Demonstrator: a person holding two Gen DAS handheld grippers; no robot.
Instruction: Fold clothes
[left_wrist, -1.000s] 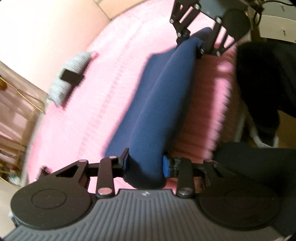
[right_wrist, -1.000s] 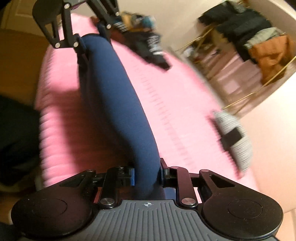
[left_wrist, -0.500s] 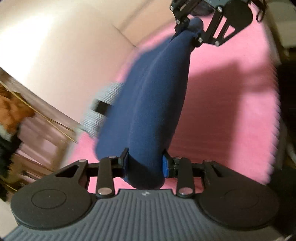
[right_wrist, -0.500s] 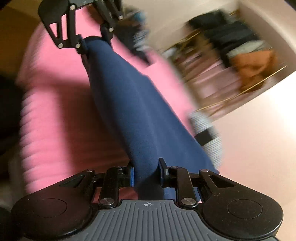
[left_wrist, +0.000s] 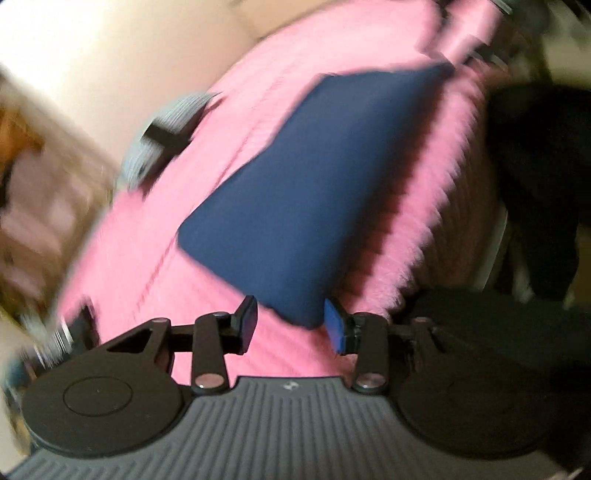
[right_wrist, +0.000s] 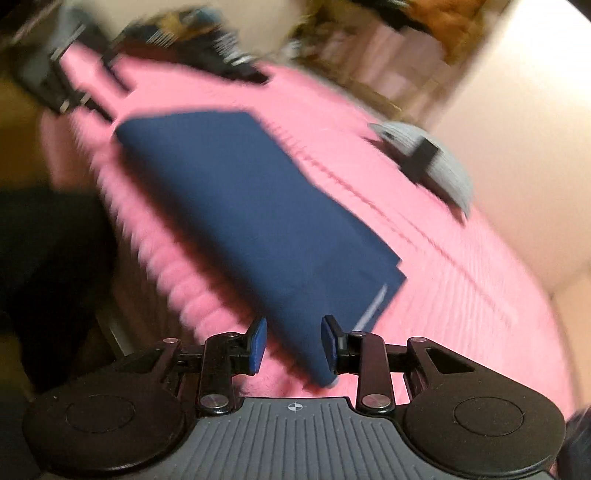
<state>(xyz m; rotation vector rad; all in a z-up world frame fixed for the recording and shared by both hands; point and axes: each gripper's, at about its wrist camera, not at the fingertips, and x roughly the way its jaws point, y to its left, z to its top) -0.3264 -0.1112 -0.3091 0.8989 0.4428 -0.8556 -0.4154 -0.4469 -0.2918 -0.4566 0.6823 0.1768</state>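
Note:
A navy folded garment (left_wrist: 314, 192) lies flat on the pink ribbed bed cover (left_wrist: 147, 288). In the left wrist view its near corner sits between the fingers of my left gripper (left_wrist: 291, 323). The jaws are opening and pink shows between the left pad and the cloth. In the right wrist view the other end of the navy garment (right_wrist: 240, 206) reaches between the fingers of my right gripper (right_wrist: 293, 341). Those jaws are opening too, with a gap at the left pad. Each gripper appears only as a blur at the far end in the other's view.
A grey folded piece with a black label (left_wrist: 166, 136) (right_wrist: 424, 158) lies further back on the pink cover (right_wrist: 461, 295), near the wall. A person's dark clothing (left_wrist: 535, 166) (right_wrist: 44, 258) stands beside the bed edge. Dark clothes (right_wrist: 207, 48) are heaped at the far end.
The navy garment hung stretched between both grippers; now it lies flat on the bed. Both pairs of jaws have widened off the cloth, and both views have rolled and dropped lower.

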